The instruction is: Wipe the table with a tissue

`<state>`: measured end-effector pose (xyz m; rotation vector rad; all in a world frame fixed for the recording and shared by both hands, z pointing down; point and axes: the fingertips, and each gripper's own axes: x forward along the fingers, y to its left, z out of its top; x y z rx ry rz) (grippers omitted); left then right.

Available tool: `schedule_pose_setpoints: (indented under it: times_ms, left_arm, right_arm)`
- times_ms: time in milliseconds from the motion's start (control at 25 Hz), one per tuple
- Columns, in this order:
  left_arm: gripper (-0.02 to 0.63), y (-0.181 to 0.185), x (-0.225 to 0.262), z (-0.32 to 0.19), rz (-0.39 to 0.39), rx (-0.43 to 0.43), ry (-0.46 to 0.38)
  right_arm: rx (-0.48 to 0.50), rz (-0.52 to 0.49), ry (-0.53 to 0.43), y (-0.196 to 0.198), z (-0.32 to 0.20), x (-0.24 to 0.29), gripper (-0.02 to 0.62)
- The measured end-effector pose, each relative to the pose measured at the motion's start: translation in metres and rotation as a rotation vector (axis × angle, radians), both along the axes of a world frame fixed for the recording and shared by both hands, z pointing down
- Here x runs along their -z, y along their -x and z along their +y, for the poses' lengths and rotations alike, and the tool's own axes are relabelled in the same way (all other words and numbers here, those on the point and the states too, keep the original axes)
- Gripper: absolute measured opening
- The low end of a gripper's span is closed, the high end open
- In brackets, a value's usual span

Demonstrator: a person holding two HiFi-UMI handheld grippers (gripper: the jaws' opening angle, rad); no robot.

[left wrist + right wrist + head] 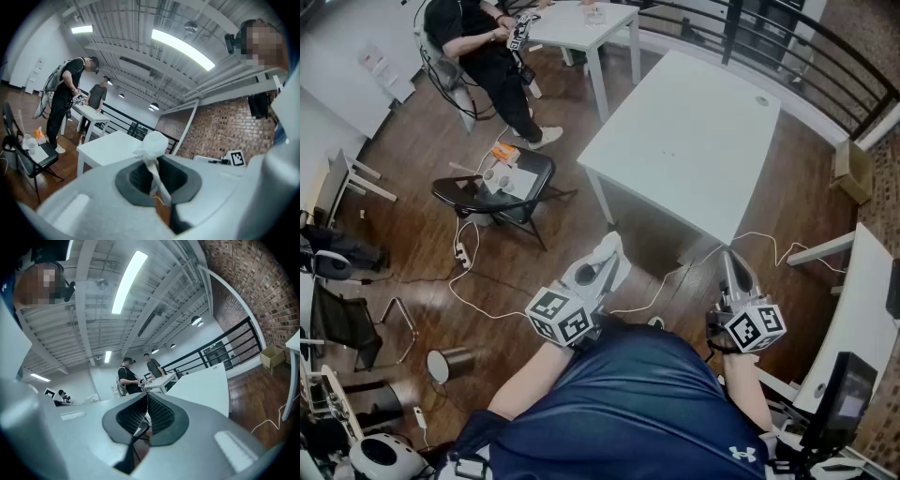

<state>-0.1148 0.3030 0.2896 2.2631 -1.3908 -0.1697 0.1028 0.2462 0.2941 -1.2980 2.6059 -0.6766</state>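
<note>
A white rectangular table point(684, 141) stands on the wood floor ahead of me, and its top looks bare. My left gripper point(612, 247) is held short of the table's near corner, over the floor. Its jaws are shut on a crumpled white tissue point(152, 144), which sticks up from between them in the left gripper view, with the table point(105, 149) beyond. My right gripper point(730, 258) hangs near the table's near right corner. It is shut with nothing in it, its jaws meeting in the right gripper view point(147, 398).
A black folding chair point(502, 187) with cups and an orange item stands to the left of the table. White cables point(483, 291) trail over the floor. A second white table point(581, 23) with a person point(473, 42) is at the back, a railing point(787, 47) behind, a desk point(862, 319) at right.
</note>
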Motion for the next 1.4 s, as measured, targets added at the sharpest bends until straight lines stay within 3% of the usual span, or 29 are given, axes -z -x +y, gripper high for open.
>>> schedule_pose_setpoints:
  times_ms: [360, 680, 920, 1120, 1400]
  left_arm:
    - [0.009, -0.009, -0.013, -0.043, -0.004, 0.012, 0.042]
    - [0.009, 0.032, -0.040, -0.153, 0.013, -0.018, 0.068]
    - [0.009, 0.058, -0.066, -0.238, 0.025, -0.037, 0.134]
    - [0.009, 0.087, -0.092, -0.300, 0.002, -0.089, 0.213]
    - [0.009, 0.078, -0.128, -0.348, -0.026, -0.116, 0.302]
  right_arm:
    - [-0.013, 0.023, 0.046, -0.020, -0.042, -0.020, 0.012]
    - [-0.105, 0.129, 0.081, -0.009, -0.127, -0.047, 0.012]
    - [-0.170, 0.202, 0.130, -0.007, -0.189, -0.053, 0.012]
    - [-0.188, 0.329, 0.148, 0.022, -0.239, -0.066, 0.012]
    - [-0.189, 0.365, 0.200, 0.017, -0.269, -0.089, 0.012]
